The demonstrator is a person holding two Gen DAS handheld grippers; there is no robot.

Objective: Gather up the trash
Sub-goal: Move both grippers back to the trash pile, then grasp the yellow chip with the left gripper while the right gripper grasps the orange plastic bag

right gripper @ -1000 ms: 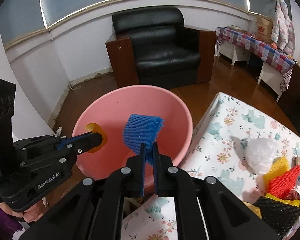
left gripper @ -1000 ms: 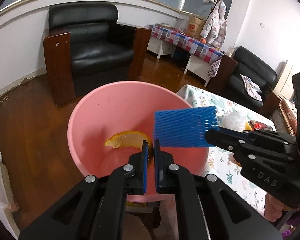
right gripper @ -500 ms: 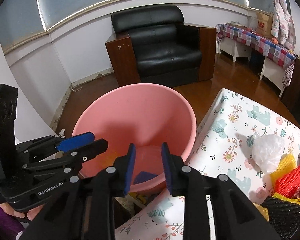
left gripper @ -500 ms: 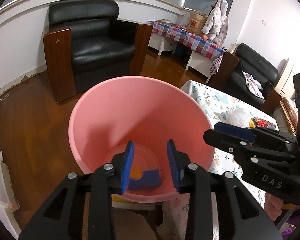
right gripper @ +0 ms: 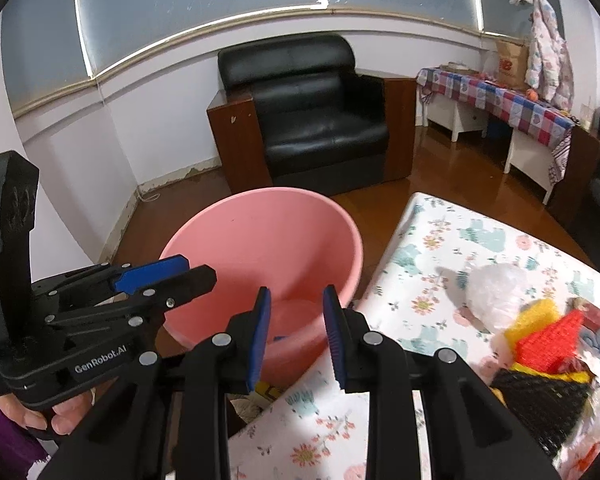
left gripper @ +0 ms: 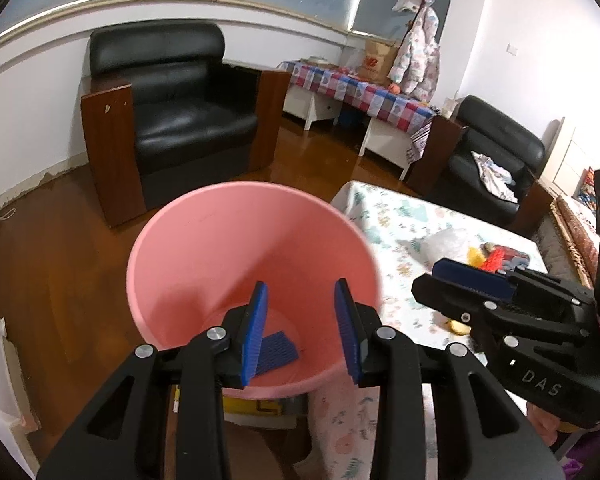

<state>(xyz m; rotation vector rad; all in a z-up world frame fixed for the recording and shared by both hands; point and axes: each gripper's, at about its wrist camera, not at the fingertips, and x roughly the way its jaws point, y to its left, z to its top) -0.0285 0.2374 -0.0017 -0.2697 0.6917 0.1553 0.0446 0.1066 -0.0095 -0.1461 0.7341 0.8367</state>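
A pink bin [left gripper: 220, 240] stands on the floor beside the flowered table [left gripper: 400, 224]. A blue foam net [left gripper: 278, 350] lies on its bottom. My left gripper [left gripper: 300, 292] hangs over the bin's near side, open, nothing between its pads. My right gripper [right gripper: 296, 300] is open and empty over the bin's [right gripper: 260, 240] near rim, by the table corner [right gripper: 440, 232]. Each gripper shows in the other's view, the right gripper [left gripper: 440, 276] over the table edge and the left gripper [right gripper: 188, 268] at the bin's left. On the table lie a clear plastic bag [right gripper: 496, 292] and yellow [right gripper: 536, 312], red [right gripper: 556, 340] and black [right gripper: 540, 400] foam nets.
A black armchair [left gripper: 180, 120] stands behind the bin on the wooden floor. A checked-cloth side table [left gripper: 364, 92] and a second armchair [left gripper: 496, 160] are at the back right. A small yellow scrap [left gripper: 460, 326] lies on the table near the right gripper.
Both grippers opened. The blue net and the orange peel dropped into the bin. Both grippers then drew back from the bin, and the table now fills more of each view.
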